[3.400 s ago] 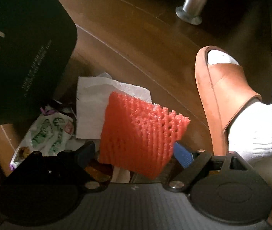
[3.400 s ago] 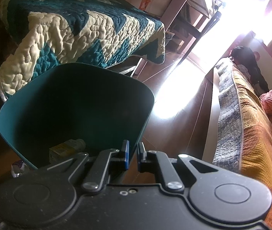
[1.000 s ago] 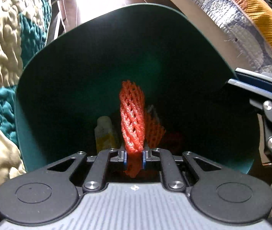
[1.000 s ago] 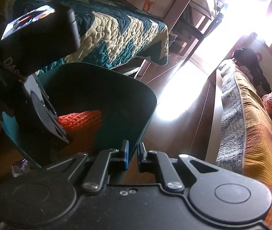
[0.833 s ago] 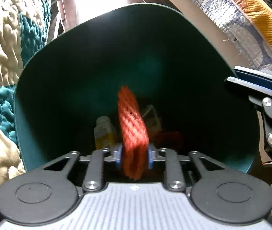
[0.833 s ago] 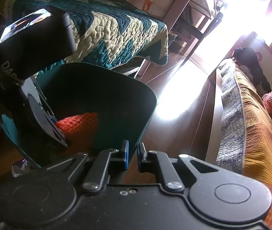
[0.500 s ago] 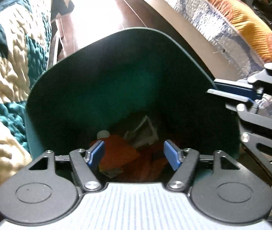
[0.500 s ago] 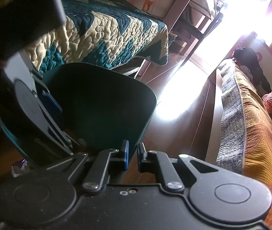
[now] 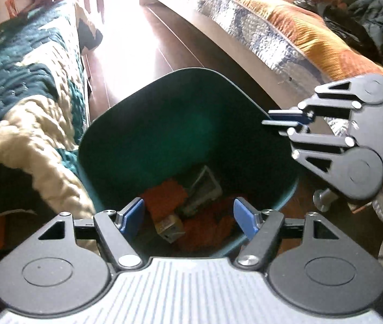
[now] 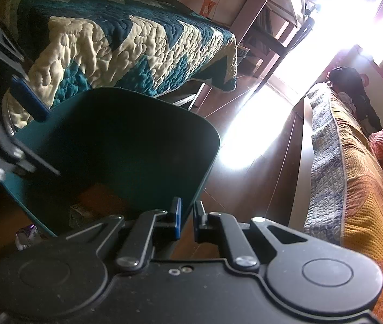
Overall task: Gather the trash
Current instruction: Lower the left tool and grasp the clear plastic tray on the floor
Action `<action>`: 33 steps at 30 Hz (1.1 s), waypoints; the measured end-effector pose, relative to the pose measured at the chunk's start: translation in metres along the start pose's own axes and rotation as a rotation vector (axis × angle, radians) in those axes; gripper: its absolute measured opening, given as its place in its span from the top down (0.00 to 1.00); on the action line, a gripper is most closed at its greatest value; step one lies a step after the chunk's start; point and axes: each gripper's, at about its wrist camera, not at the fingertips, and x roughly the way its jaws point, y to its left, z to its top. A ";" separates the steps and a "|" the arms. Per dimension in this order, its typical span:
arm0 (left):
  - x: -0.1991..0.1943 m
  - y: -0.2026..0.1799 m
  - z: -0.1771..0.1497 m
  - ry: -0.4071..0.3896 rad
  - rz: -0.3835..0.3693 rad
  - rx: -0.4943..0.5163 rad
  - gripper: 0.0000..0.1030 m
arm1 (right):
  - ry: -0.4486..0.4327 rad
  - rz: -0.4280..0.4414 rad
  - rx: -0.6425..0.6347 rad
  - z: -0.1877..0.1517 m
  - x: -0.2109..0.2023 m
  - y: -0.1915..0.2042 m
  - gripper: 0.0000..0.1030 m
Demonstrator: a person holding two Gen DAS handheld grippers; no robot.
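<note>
A dark green trash bin (image 9: 148,124) stands on the wooden floor between two beds. The orange foam net (image 9: 165,198) lies inside it with a small box (image 9: 170,228) and a wrapper (image 9: 203,189). My left gripper (image 9: 188,220) is open and empty above the bin's near rim. My right gripper (image 10: 187,217) is shut on the bin's rim (image 10: 205,172); it also shows at the right in the left wrist view (image 9: 286,118). The bin shows in the right wrist view (image 10: 126,145) with the left gripper's finger (image 10: 29,100) at its left edge.
A bed with a teal and cream quilt (image 9: 24,102) is left of the bin. A bed with an orange and grey cover (image 9: 286,24) is to the right. A small wrapper (image 10: 26,236) lies on the floor beside the bin. Bright sunlit floor (image 9: 126,46) lies beyond.
My left gripper opened and let the orange foam net fall into the bin, then drew back and up from it. My right gripper stayed shut on the bin's rim.
</note>
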 end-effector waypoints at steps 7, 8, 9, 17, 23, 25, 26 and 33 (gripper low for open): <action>-0.021 -0.005 -0.019 -0.018 -0.013 0.044 0.27 | 0.000 0.000 0.000 0.000 0.000 0.000 0.92; -0.022 -0.006 -0.022 -0.017 -0.019 0.047 0.24 | 0.000 0.000 0.000 0.000 0.000 0.000 0.92; -0.023 -0.008 -0.025 -0.018 -0.028 0.052 0.23 | 0.001 -0.001 0.001 0.000 0.000 0.000 0.92; -0.010 -0.040 -0.051 -0.003 -0.111 0.155 0.16 | 0.001 -0.001 0.001 0.000 0.000 0.000 0.92; 0.034 -0.076 -0.099 0.151 -0.181 0.275 0.15 | 0.003 -0.005 0.000 0.000 0.000 0.000 0.92; 0.055 -0.090 -0.122 0.225 -0.204 0.333 0.15 | 0.005 -0.006 -0.001 0.000 0.001 0.001 0.92; 0.063 -0.098 -0.133 0.250 -0.214 0.372 0.15 | 0.004 -0.005 -0.002 0.000 0.001 0.001 0.92; 0.122 -0.144 -0.189 0.387 -0.254 0.515 0.15 | 0.001 -0.004 -0.006 -0.001 0.000 0.001 0.92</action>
